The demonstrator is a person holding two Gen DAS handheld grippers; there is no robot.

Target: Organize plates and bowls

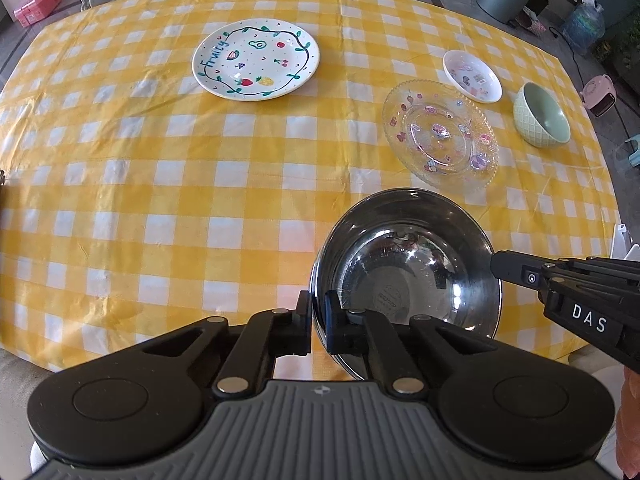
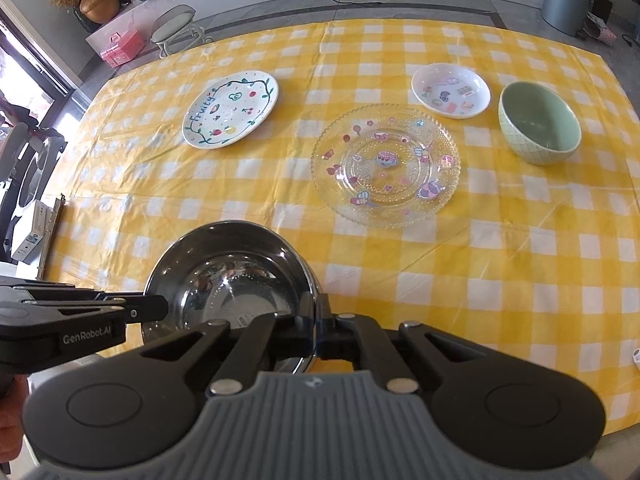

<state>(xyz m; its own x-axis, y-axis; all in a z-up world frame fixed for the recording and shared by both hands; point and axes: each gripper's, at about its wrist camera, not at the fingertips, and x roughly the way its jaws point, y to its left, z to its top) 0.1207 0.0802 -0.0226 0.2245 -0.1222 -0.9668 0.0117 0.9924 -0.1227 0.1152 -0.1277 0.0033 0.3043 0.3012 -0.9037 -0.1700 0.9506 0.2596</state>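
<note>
1. The steel bowl [image 1: 408, 272] sits at the near edge of the table [image 1: 160, 184], held at its rim from two sides; whether it rests on the yellow check cloth or hangs just above it cannot be told.
2. The left gripper [image 1: 319, 322] has its jaws clamped on the bowl's left rim, one finger outside the wall and one inside.
3. The right gripper [image 2: 316, 326] is clamped likewise on the right rim.
4. Beyond the bowl lie the clear glass plate [image 1: 440, 138], the small white dish [image 1: 472, 76] and the green bowl [image 1: 542, 114]; the fruit-patterned plate [image 1: 256, 58] lies well apart to the left.
5. Risk: the polished steel rim may slip in such thin pinches if the two hands move unevenly, tilting or dropping the bowl.
6. Carried low, it could strike the fragile glass plate just ahead.
</note>
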